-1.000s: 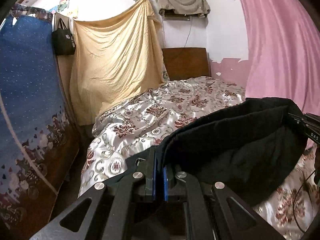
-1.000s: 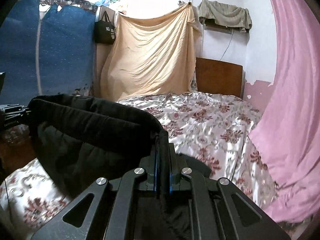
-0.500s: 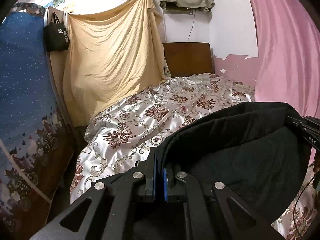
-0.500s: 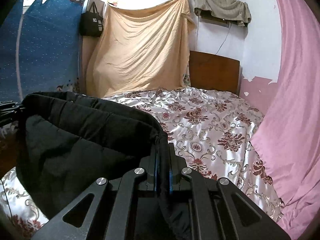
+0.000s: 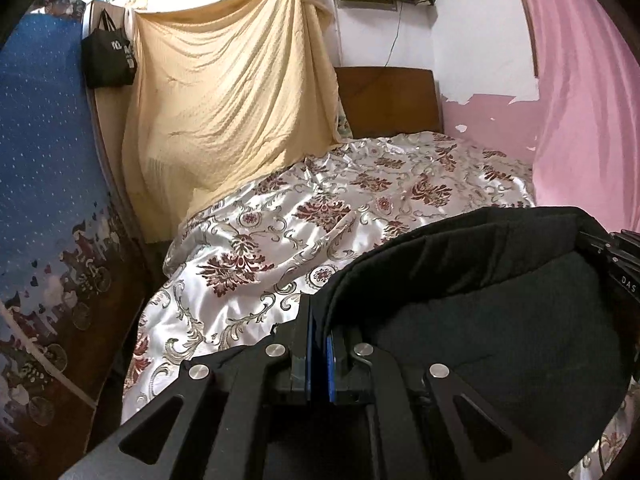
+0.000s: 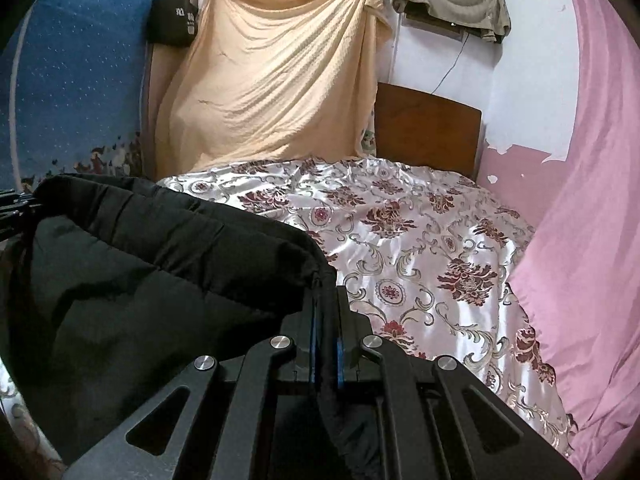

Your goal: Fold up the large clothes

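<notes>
Black quilted garment (image 5: 480, 312) hangs above the bed (image 5: 360, 208), spanning between my two hands: my left gripper (image 5: 318, 344) has its fingers clamped on one end of the top edge, my right gripper (image 6: 326, 344) on the other. Long axis runs hand to hand, across the bed's near end. Neither hand is nearer; I judge the lay-down must advance both together toward the headboard (image 6: 428, 132).

The black garment (image 5: 500, 320) hides the near bedspread (image 5: 320, 232) — its lower hang runs past both frames' bottom edges.
</notes>
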`<state>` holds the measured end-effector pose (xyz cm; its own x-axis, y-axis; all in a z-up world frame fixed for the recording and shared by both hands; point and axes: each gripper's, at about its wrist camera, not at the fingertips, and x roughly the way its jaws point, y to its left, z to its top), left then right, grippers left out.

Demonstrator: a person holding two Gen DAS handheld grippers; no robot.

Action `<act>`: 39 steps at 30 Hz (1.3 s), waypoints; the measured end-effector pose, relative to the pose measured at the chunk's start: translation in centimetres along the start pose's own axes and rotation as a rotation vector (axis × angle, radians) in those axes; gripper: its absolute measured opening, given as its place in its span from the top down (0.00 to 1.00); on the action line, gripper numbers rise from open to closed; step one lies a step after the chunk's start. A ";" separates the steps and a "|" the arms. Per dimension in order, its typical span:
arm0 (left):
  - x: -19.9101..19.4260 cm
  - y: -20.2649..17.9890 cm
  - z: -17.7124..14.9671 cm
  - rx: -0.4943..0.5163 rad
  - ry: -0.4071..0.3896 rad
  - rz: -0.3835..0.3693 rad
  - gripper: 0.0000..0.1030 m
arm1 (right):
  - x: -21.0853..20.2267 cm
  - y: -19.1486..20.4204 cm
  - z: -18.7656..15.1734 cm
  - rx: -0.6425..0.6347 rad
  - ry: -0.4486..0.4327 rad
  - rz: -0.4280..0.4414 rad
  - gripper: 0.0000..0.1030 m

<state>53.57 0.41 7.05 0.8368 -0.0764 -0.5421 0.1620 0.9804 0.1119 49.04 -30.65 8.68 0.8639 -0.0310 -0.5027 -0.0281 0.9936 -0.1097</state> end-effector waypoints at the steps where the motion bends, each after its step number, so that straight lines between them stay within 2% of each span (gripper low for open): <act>1: 0.7 0.0 0.0 -0.004 0.009 0.000 0.95 | 0.8 0.1 0.0 -0.001 0.007 -0.003 0.95; 12: 7.2 -0.1 -1.8 -0.044 0.110 -0.015 0.95 | 6.8 0.5 -1.6 -0.014 0.094 -0.021 0.95; 19: 8.6 -0.1 -2.4 -0.058 0.125 -0.028 0.94 | 8.1 0.0 -2.6 0.021 0.112 -0.008 0.95; 23: 9.3 0.8 -2.6 -0.164 0.154 -0.065 0.93 | 8.7 -0.2 -2.7 0.037 0.125 0.001 0.93; 27: 9.3 0.8 -2.6 -0.184 0.169 -0.065 0.91 | 8.8 -0.9 -2.8 0.083 0.128 0.012 0.88; 28: 9.1 0.8 -2.6 -0.188 0.174 -0.068 0.88 | 8.7 -1.1 -2.8 0.094 0.128 0.017 0.85; 29: 8.9 0.8 -2.6 -0.191 0.173 -0.076 0.81 | 8.6 -1.3 -2.8 0.099 0.126 0.019 0.83; 30: 8.4 0.9 -2.6 -0.195 0.159 -0.089 0.73 | 8.3 -1.5 -2.8 0.107 0.119 0.021 0.76; 31: 7.8 1.0 -2.6 -0.199 0.138 -0.097 0.50 | 7.8 -1.7 -2.8 0.114 0.106 0.025 0.62; 32: 6.9 1.1 -2.5 -0.205 0.102 -0.092 0.27 | 7.5 -1.8 -2.8 0.118 0.096 0.028 0.56; 33: 6.2 1.2 -2.4 -0.211 0.067 -0.085 0.22 | 6.8 -2.0 -2.7 0.126 0.076 0.032 0.49; 35: 4.7 1.3 -2.3 -0.215 0.022 -0.099 0.20 | 5.8 -2.2 -2.6 0.135 0.054 0.048 0.46; 39: 2.4 0.5 -3.6 -0.193 0.023 -0.148 0.19 | 3.3 -2.1 -3.6 0.130 0.047 0.091 0.30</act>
<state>53.74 1.34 2.81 0.7991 -0.2198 -0.5596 0.1769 0.9755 -0.1305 50.17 -33.23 4.20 0.8362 0.0579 -0.5454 -0.0374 0.9981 0.0487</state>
